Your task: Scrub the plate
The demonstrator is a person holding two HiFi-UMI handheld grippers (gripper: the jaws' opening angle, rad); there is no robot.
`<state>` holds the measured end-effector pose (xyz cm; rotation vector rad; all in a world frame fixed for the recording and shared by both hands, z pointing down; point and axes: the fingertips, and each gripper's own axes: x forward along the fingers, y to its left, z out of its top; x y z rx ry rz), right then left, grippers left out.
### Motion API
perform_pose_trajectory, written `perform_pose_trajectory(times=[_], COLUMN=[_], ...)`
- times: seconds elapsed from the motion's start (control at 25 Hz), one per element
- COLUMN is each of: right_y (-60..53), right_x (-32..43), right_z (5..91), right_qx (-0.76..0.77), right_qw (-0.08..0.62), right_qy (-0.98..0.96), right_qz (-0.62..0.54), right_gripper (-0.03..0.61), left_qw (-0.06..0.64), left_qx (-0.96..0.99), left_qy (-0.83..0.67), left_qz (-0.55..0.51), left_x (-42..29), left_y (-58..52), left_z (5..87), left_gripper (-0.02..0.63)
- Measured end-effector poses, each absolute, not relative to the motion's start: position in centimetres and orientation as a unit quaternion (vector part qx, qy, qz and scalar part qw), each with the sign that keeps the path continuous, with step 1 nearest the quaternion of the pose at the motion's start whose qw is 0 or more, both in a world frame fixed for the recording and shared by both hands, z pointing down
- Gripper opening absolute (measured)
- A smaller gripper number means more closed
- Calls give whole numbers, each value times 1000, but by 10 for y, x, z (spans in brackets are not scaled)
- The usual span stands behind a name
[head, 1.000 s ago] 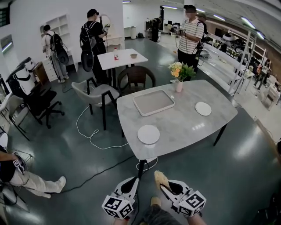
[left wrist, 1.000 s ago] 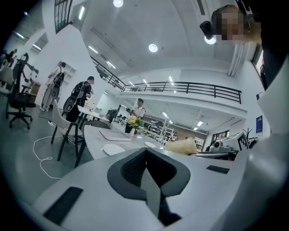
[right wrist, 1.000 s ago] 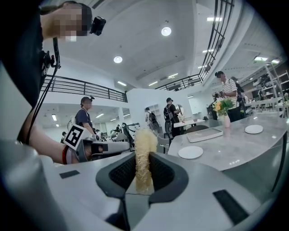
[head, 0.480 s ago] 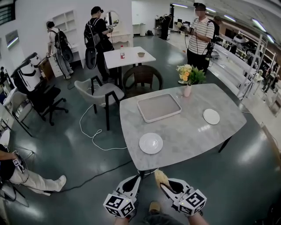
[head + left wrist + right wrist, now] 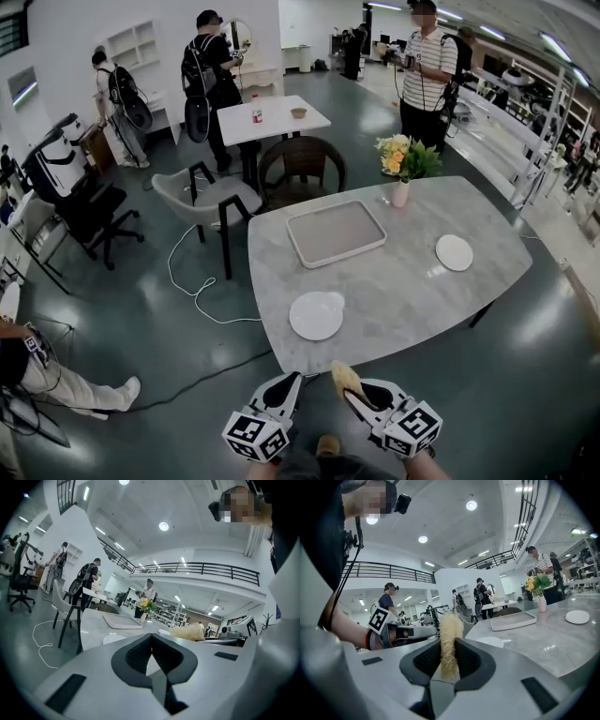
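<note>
Plate (image 5: pixel 112 639) partly behind left gripper (image 5: pixel 151 636), jaws together.

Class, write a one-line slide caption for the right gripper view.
Right gripper shut on a yellow scrubber, facing a marble table with tray and plate.

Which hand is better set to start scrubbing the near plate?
Right, probably. The right tongs are shut on the yellow scrubber; the left tongs are shut on nothing. Both sit about equally close to the near plate.

Open-plan lab; tables (image 5: pixel 403 281), equipment racks (image 5: pixel 525 122)
</note>
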<state>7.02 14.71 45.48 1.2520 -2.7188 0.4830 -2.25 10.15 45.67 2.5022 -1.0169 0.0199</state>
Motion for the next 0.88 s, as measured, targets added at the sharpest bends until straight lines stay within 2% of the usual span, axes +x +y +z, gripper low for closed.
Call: perform_pose_trajectory(times=[0.4,0.88], right_y=[122,54], right_x=[66,61], right_z=[465,471], right_qx=[403,401], right_qw=[53,73], right_qy=[-897,-894], right_qz=[175,186], right_gripper=[81,81], left_qw=[232,232], left_qx=[897,910], left_qy=[-375,-340], left_qz=[26,45], left_x=[-29,-19], left_y=[83,9], left_z=[470,476], left_gripper=[12,12])
